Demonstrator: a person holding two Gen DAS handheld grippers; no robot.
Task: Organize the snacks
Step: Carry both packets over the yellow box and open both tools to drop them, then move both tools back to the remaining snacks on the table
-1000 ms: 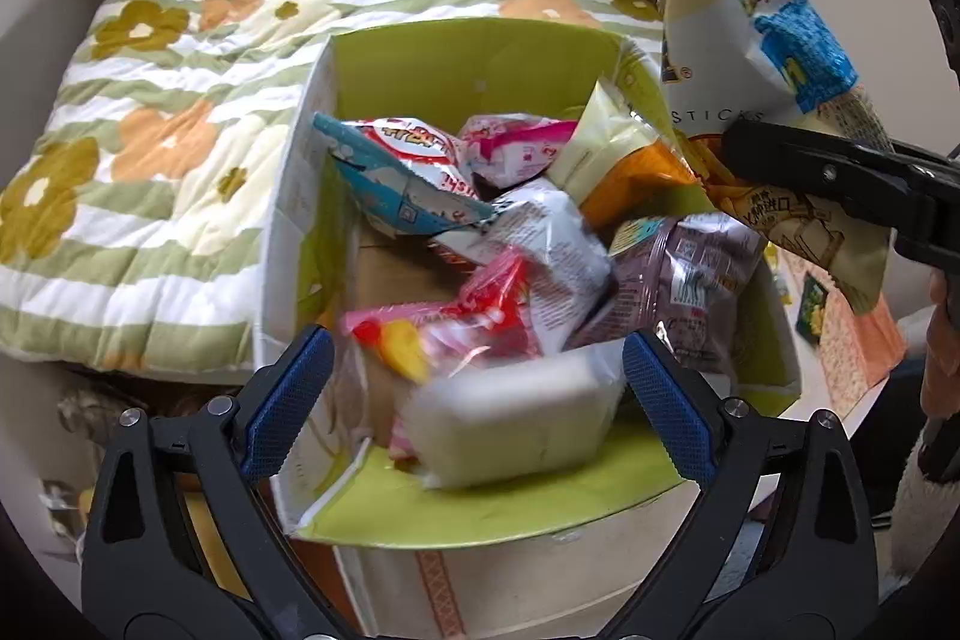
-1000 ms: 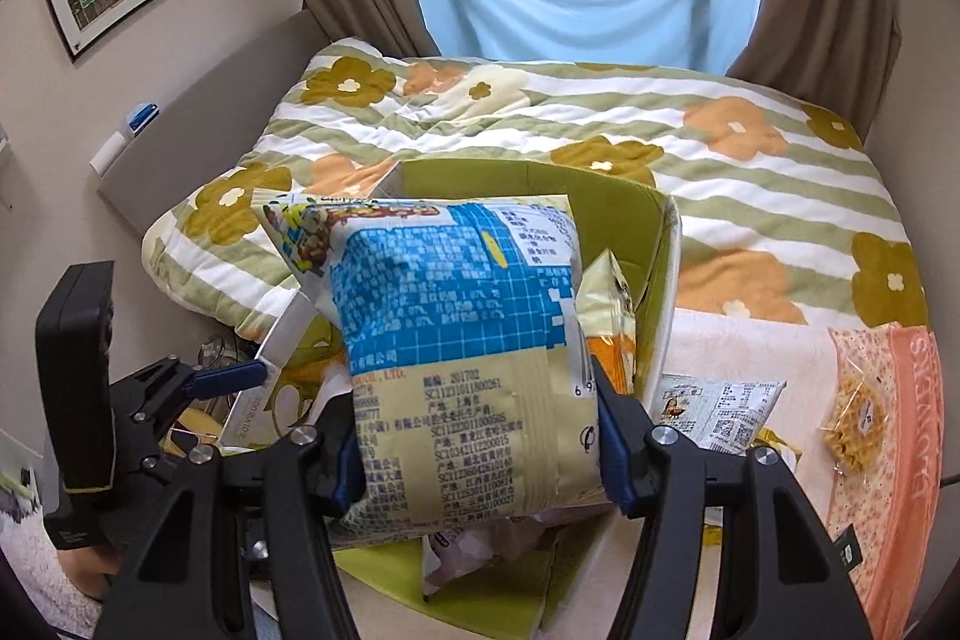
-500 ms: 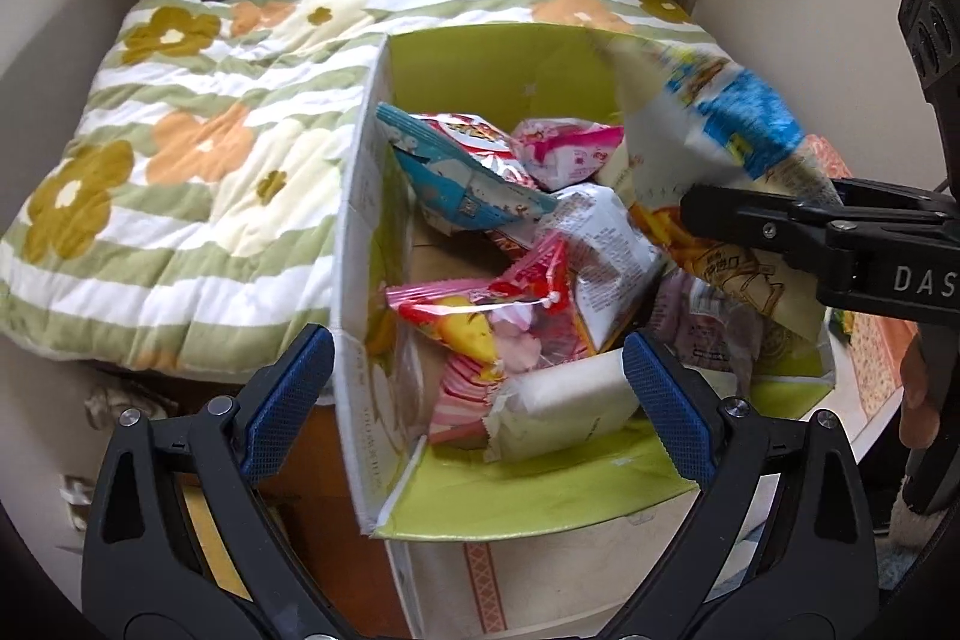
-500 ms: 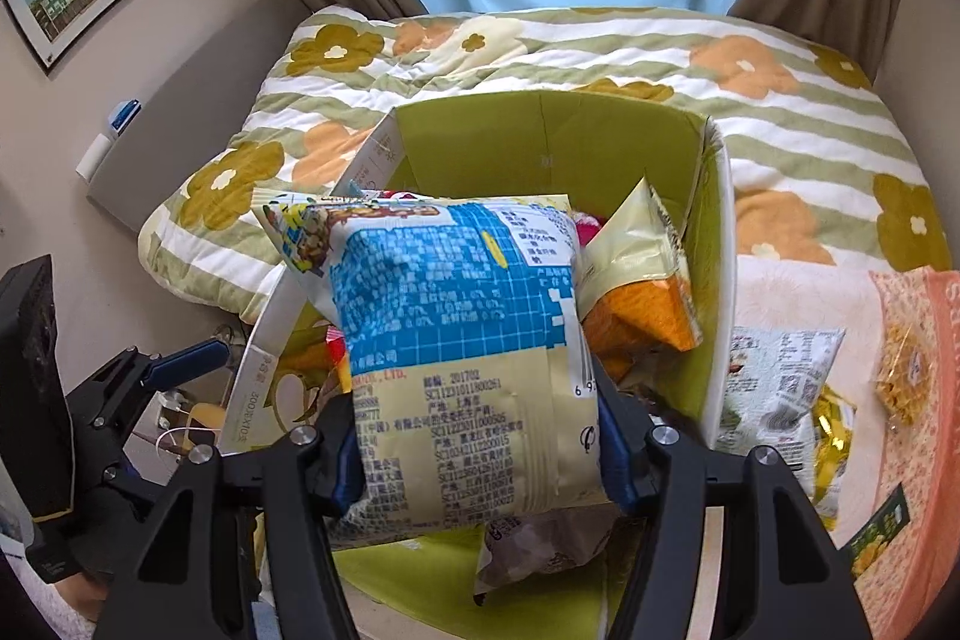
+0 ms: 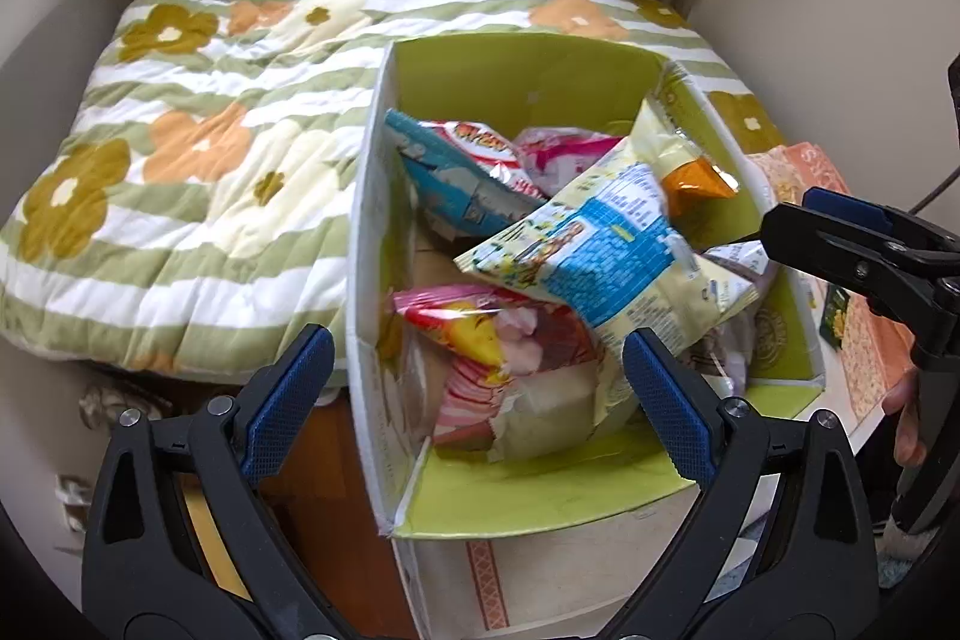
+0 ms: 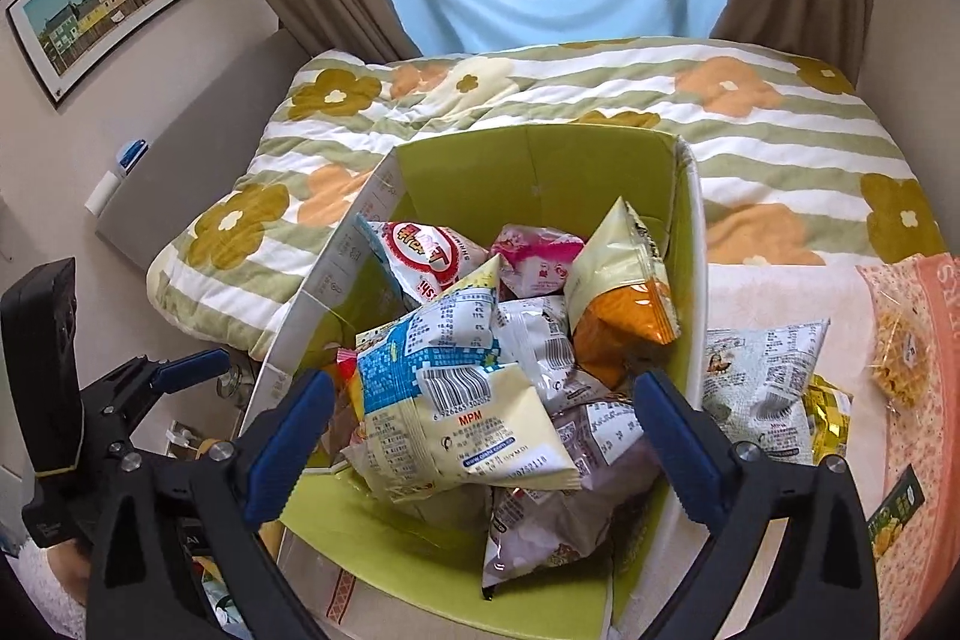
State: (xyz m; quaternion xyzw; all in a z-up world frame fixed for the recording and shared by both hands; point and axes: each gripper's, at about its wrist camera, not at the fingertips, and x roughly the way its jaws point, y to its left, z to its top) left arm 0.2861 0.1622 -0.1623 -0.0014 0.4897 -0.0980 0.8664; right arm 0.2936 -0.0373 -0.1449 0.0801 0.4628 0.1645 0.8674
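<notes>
A cardboard box with a green lining (image 5: 522,76) (image 6: 528,160) stands open and holds several snack packs. On top of them lies a cream and blue snack bag (image 5: 606,256) (image 6: 456,400), tilted and free. My right gripper (image 6: 480,400) hangs just above it with its jaws opening; the bag lies between them and the pads do not press on it. One of its fingers (image 5: 852,244) shows at the box's right side. My left gripper (image 5: 474,370) stands open over the box's near left corner, holding nothing.
A flowered, striped quilt (image 6: 540,88) lies behind and left of the box. Right of the box lie a white snack pack (image 6: 762,388), a yellow pack (image 6: 834,418) and a waffle snack (image 6: 900,352) on a pink cloth. A person's hand (image 5: 906,412) is at the right edge.
The right gripper's jaws spread wide and let go of the cream and blue bag, which dropped onto the packs in the box. The left gripper stays open.
</notes>
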